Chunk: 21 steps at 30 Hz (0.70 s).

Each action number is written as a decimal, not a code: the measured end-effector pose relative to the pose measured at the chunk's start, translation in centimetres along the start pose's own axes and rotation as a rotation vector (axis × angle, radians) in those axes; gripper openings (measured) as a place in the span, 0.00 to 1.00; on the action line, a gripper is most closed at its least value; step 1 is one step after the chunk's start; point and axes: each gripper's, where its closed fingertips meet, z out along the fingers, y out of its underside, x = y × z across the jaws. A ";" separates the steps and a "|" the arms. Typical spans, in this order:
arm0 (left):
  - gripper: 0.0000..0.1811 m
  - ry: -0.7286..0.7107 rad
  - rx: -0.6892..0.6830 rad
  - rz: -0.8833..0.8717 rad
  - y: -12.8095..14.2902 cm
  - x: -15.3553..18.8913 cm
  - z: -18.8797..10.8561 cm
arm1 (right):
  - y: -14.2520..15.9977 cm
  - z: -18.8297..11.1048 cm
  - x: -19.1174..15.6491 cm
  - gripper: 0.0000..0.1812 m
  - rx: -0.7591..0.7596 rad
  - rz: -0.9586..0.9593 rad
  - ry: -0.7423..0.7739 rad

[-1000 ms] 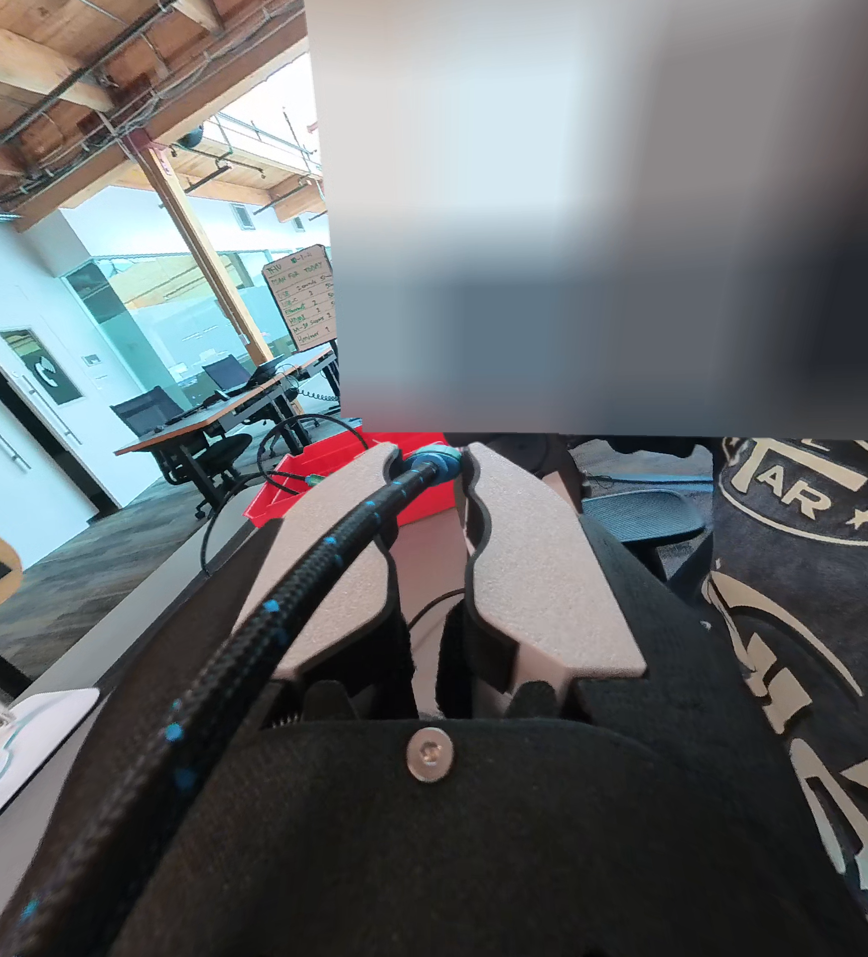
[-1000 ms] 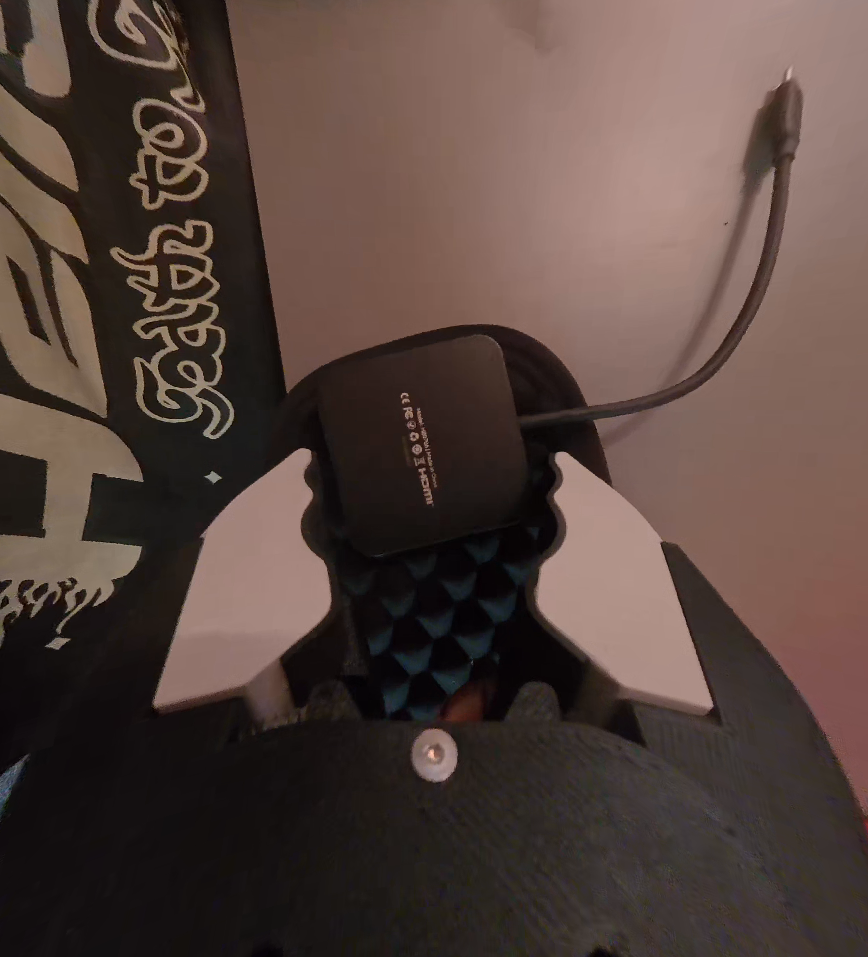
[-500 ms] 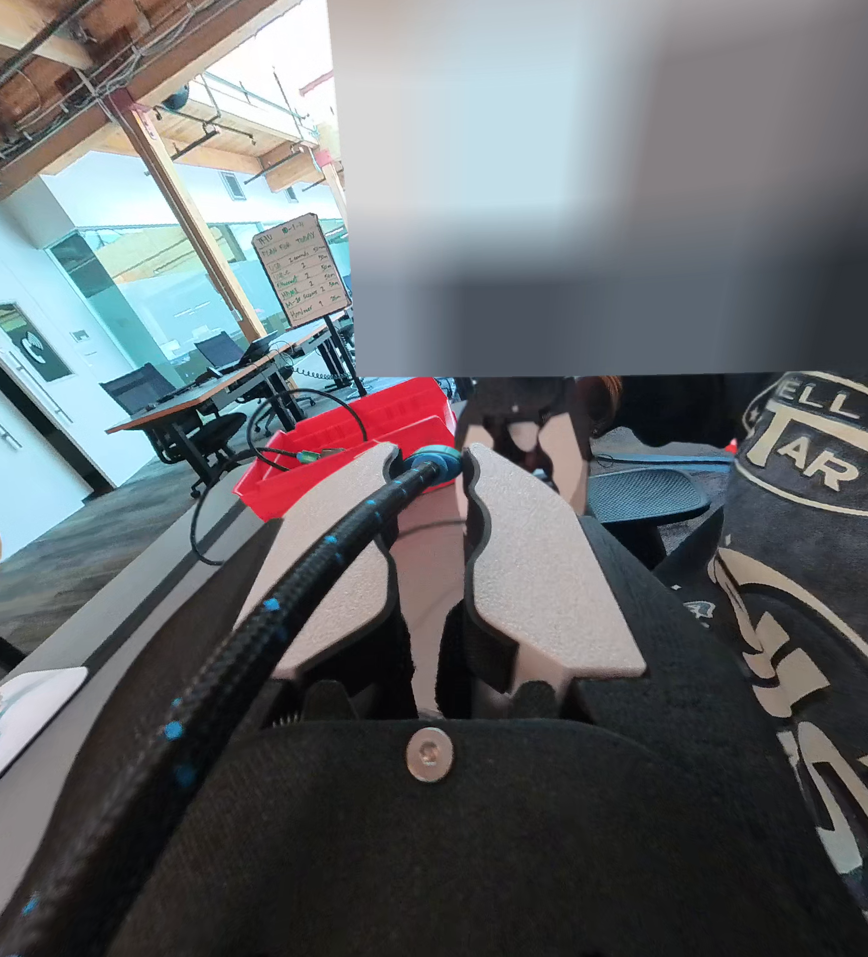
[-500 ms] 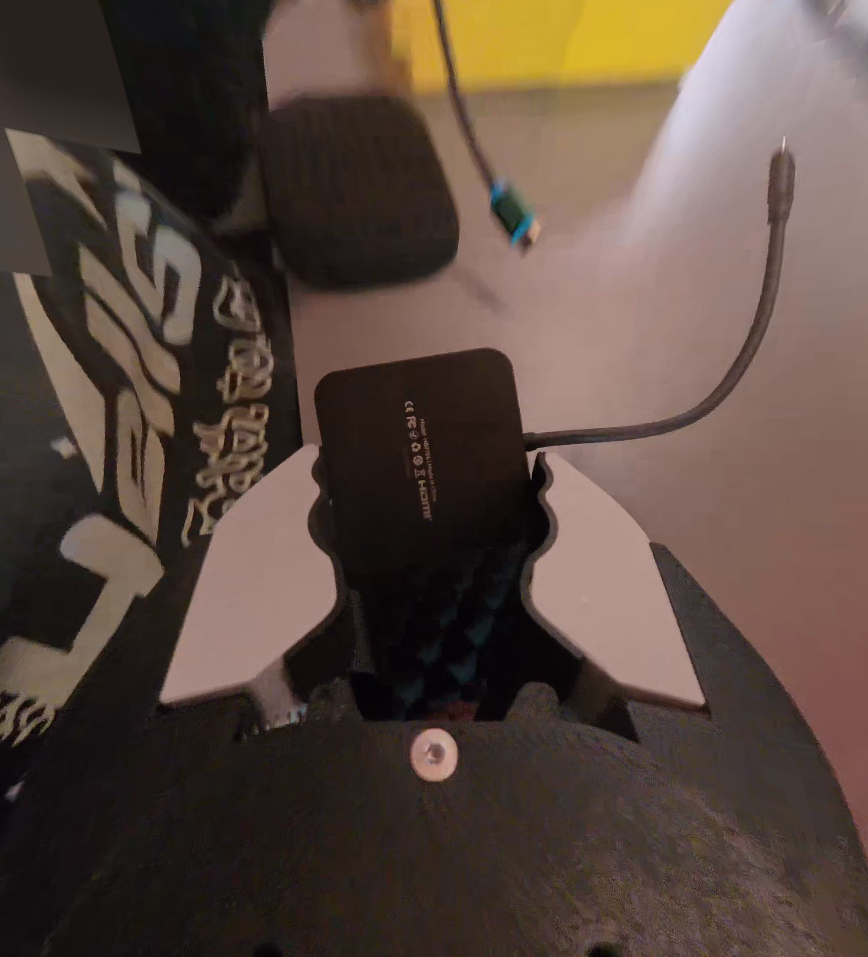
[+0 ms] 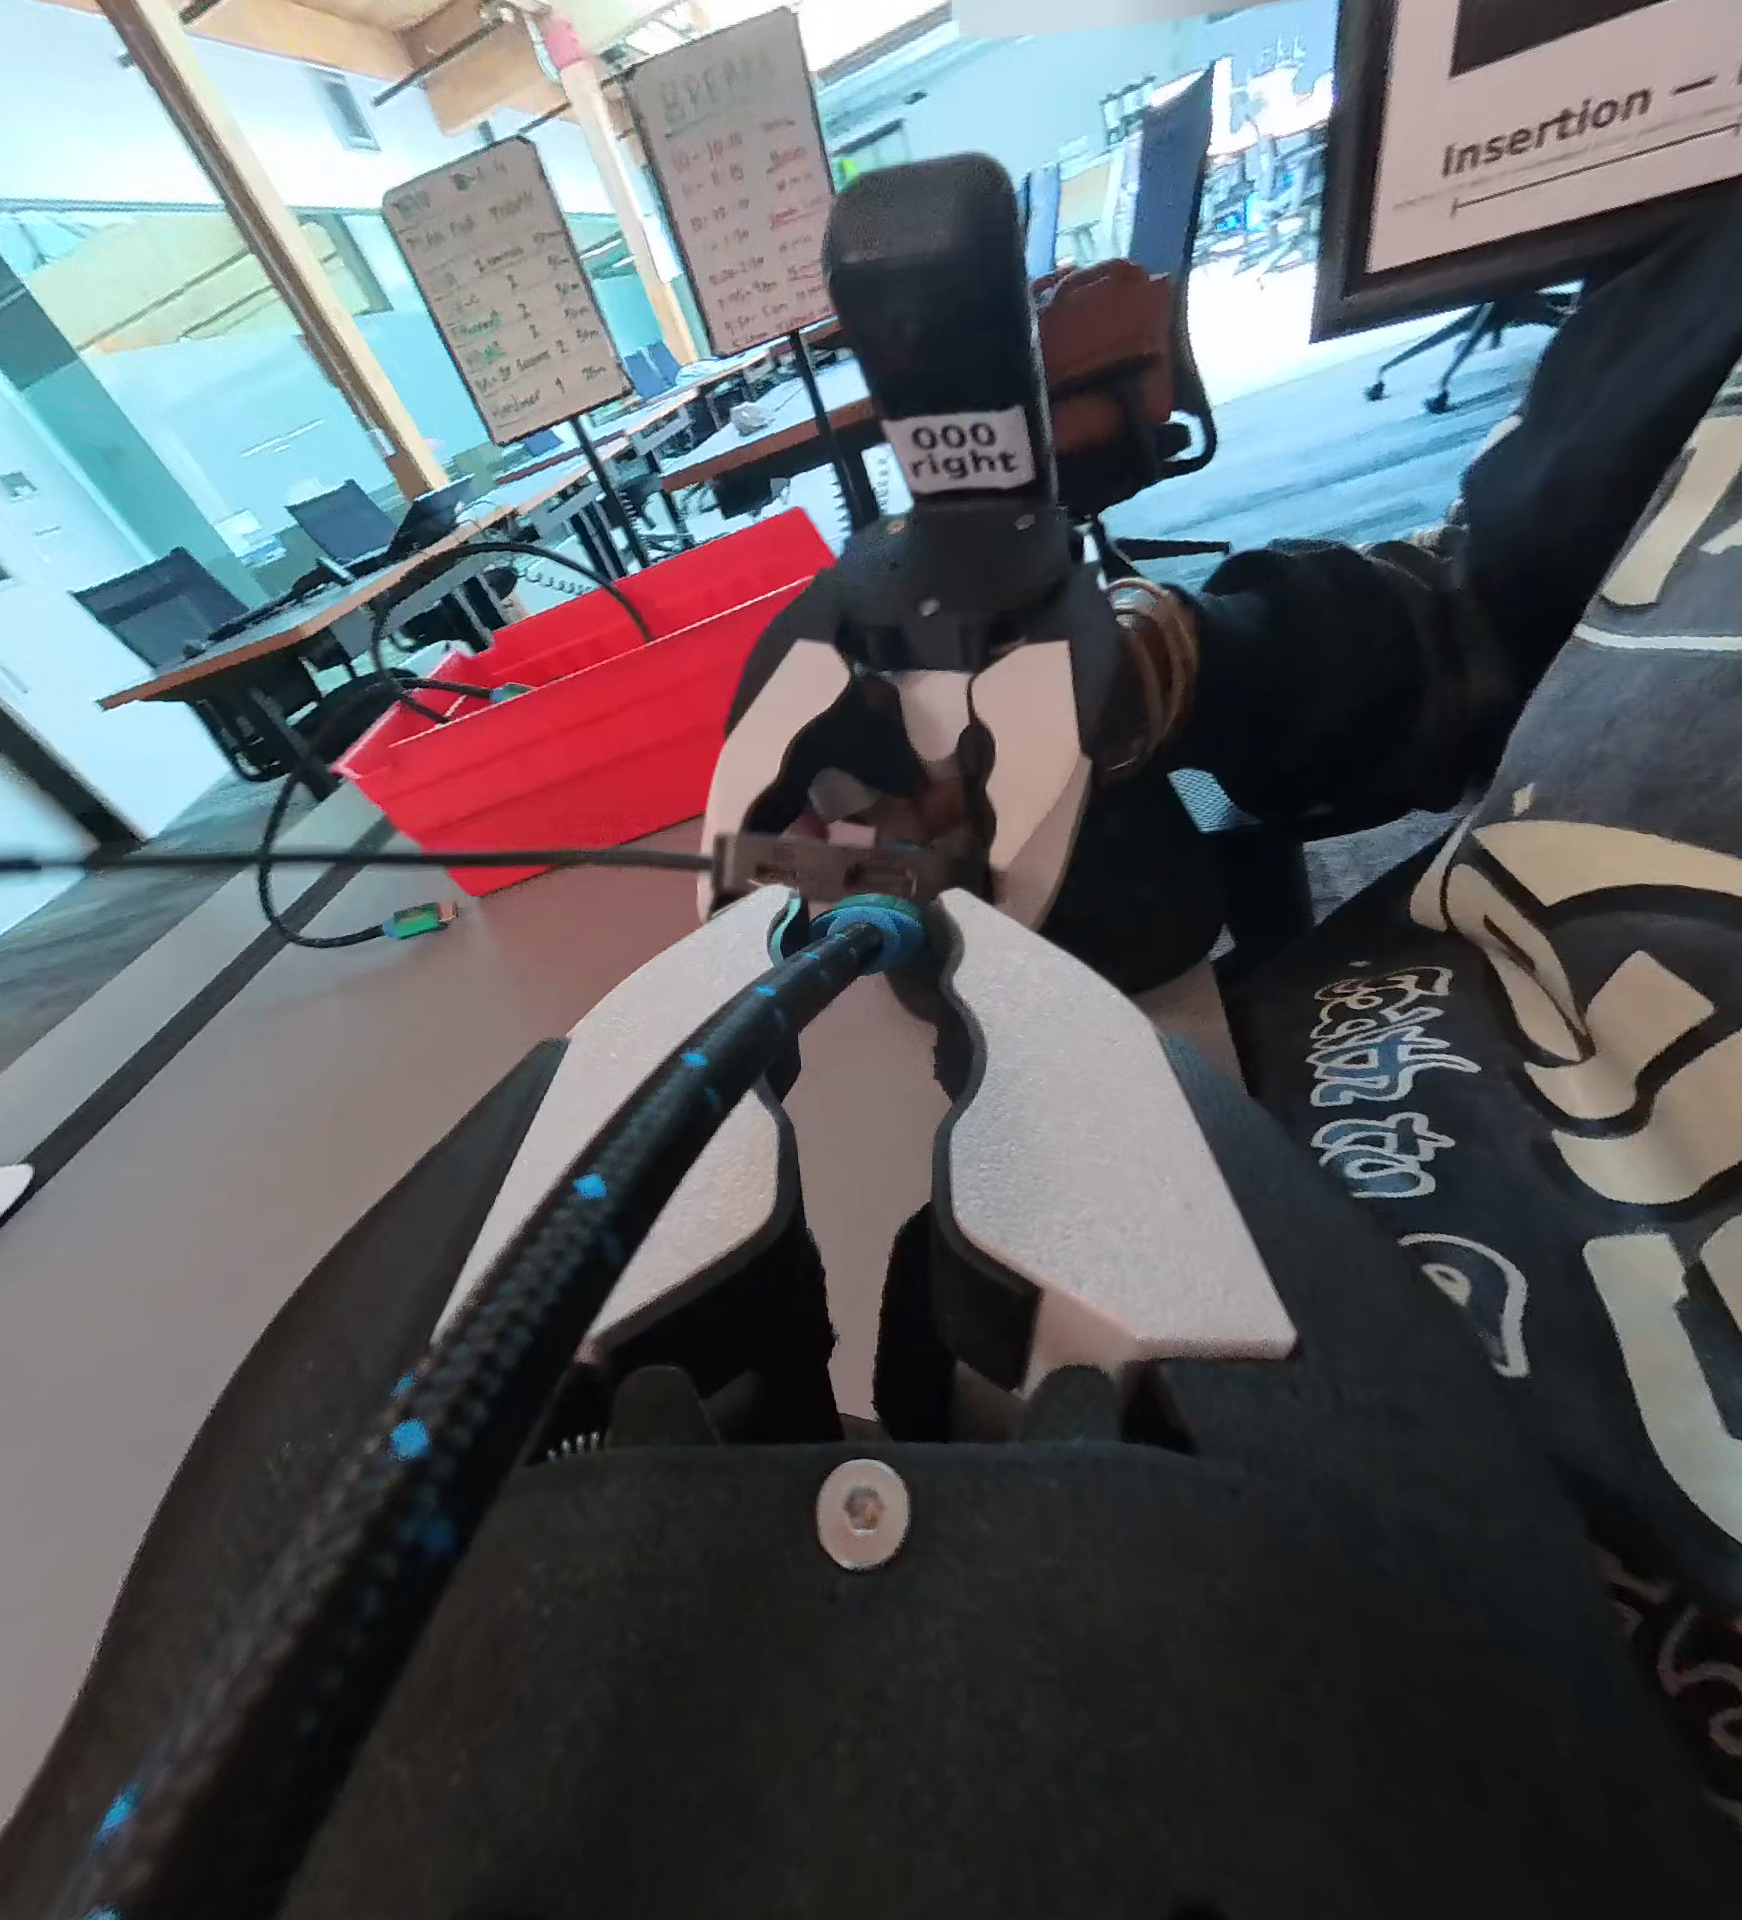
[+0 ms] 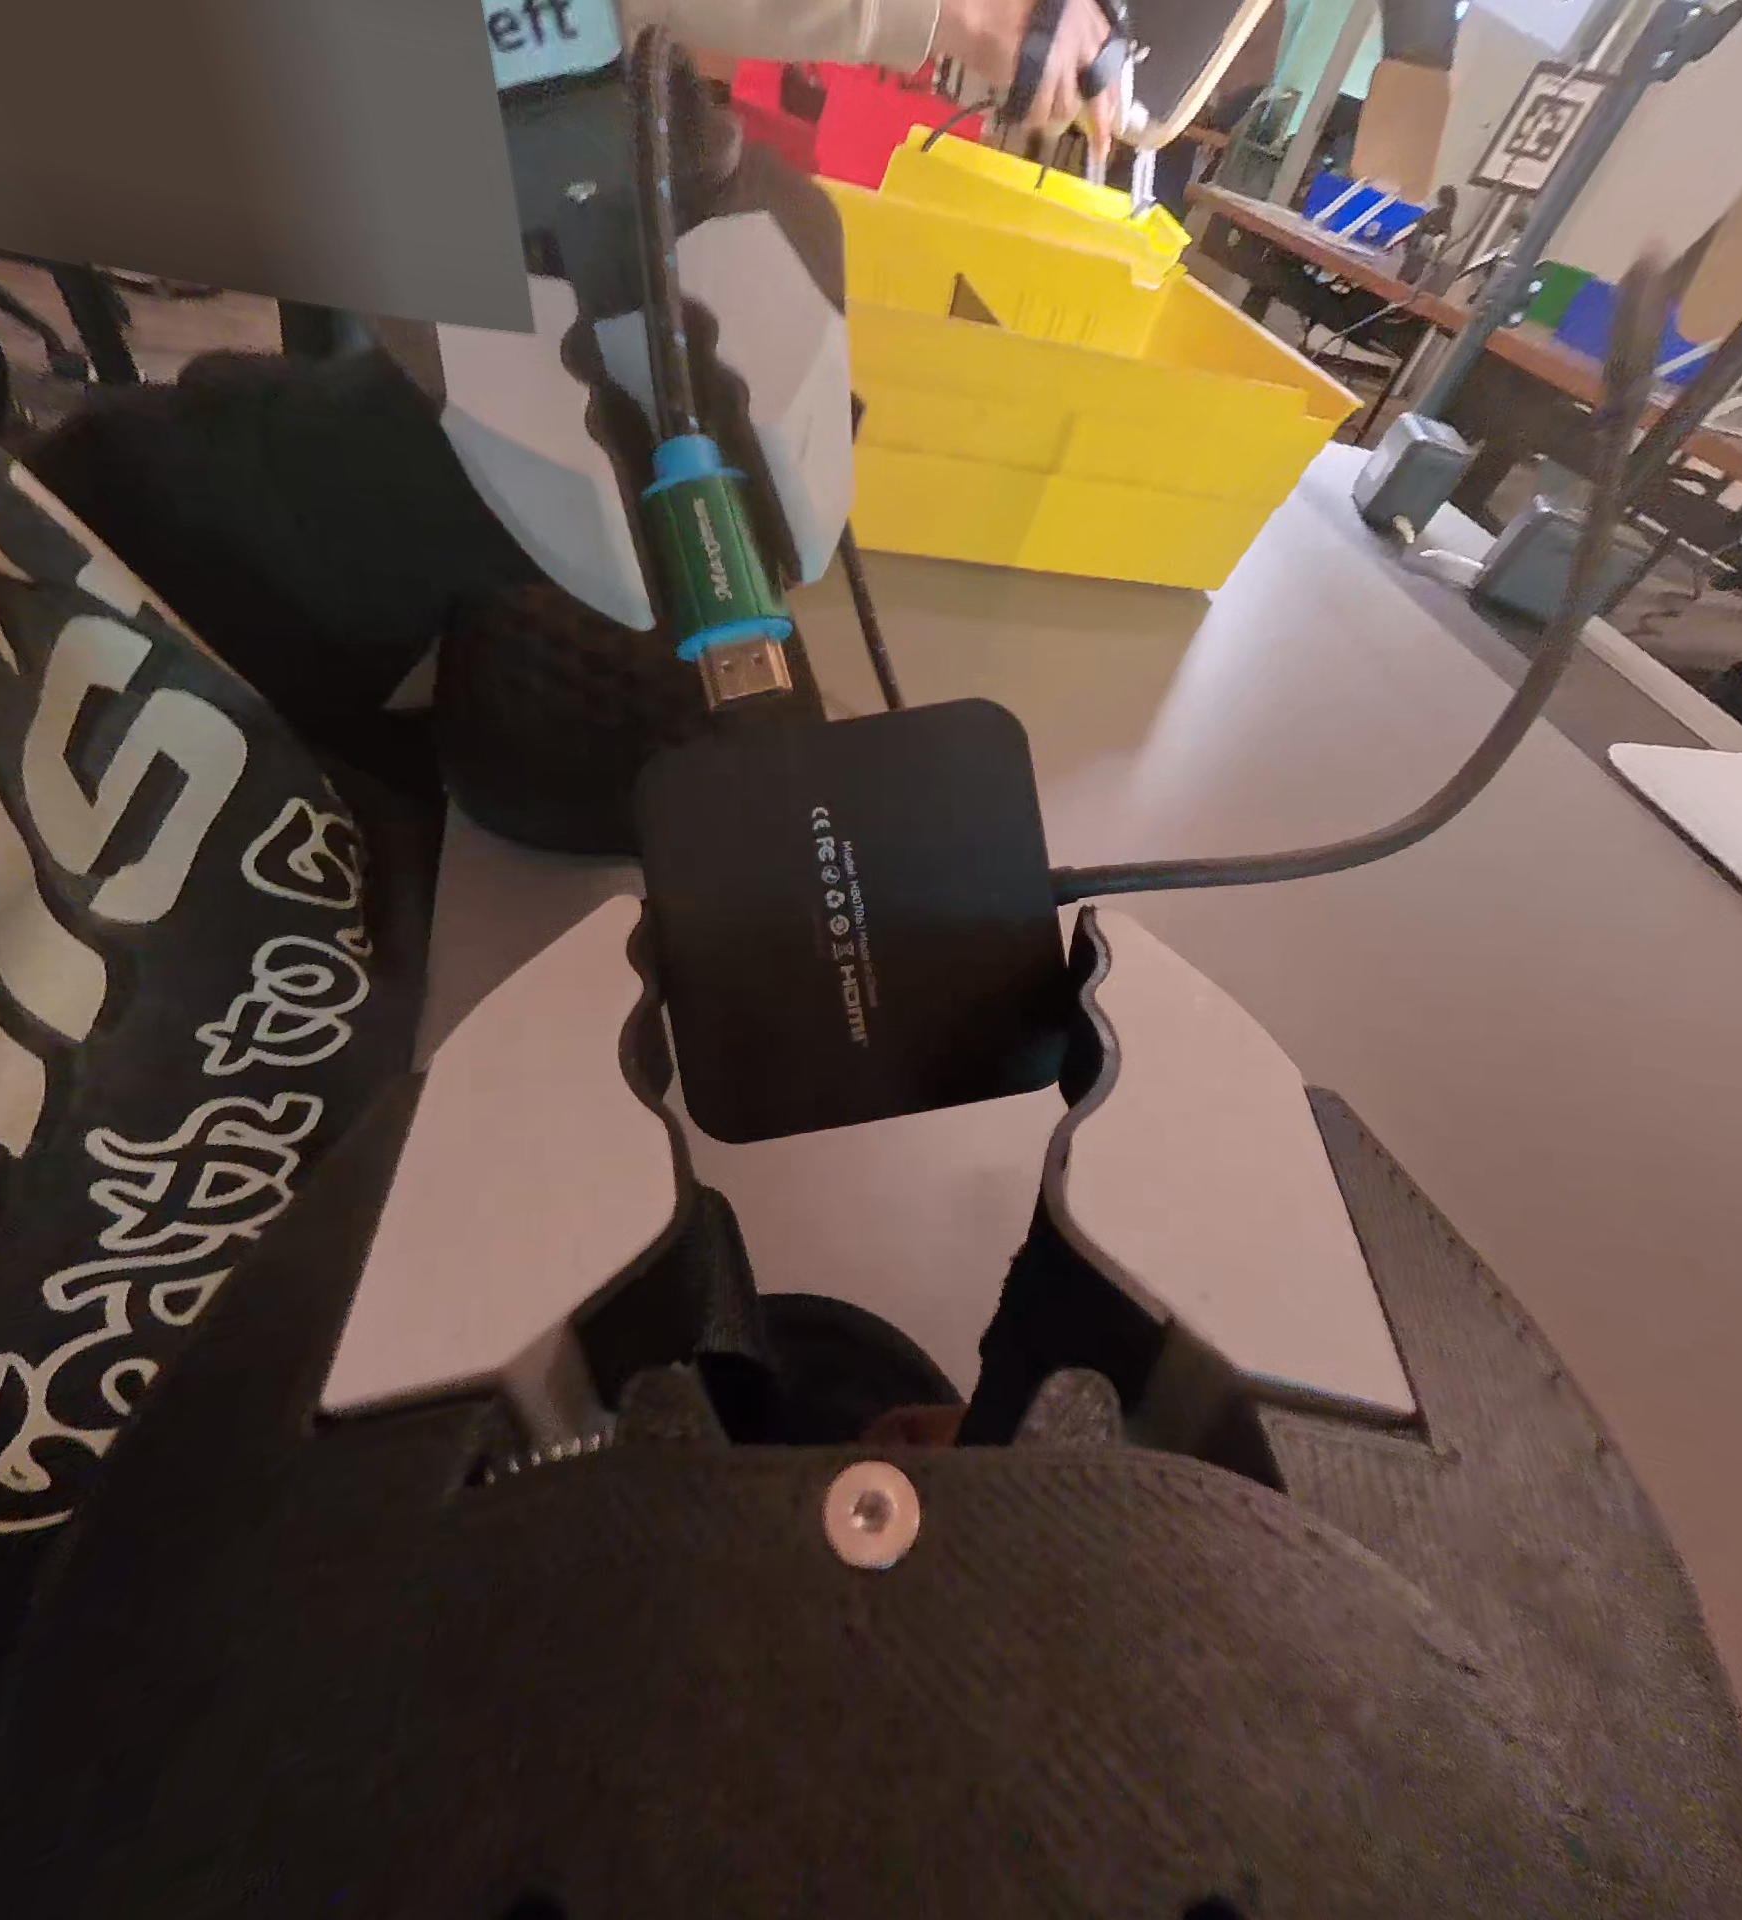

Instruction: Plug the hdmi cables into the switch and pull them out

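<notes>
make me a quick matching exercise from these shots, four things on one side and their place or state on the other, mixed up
1. HDMI plug
2. switch
3. yellow bin
4. second cable end

a. lying loose on the table
b. held between the right gripper fingers
c. clamped in the left gripper, not yet inserted
d. on the table behind the switch

Pairs: 1-c, 2-b, 3-d, 4-a

An open-plan office that doubles as a lab: rows of desks (image 5: 347,613) with dark office chairs (image 5: 160,613), two handwritten whiteboards (image 5: 503,291) on stands, glass partition walls (image 5: 171,343) and exposed timber posts (image 5: 254,229). Red (image 5: 576,727) and yellow (image 6: 1064,416) parts bins sit on the grey tabletop (image 5: 223,1143).
</notes>
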 end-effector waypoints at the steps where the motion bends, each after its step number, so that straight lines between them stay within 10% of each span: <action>1: 0.12 0.018 0.010 -0.003 -0.1 0.3 0.1 | 0.1 0.0 -0.3 0.42 -0.005 -0.017 -0.011; 21: 0.12 0.023 0.004 0.065 0.2 1.1 1.2 | 0.0 -0.2 -0.8 0.42 0.032 -0.032 -0.036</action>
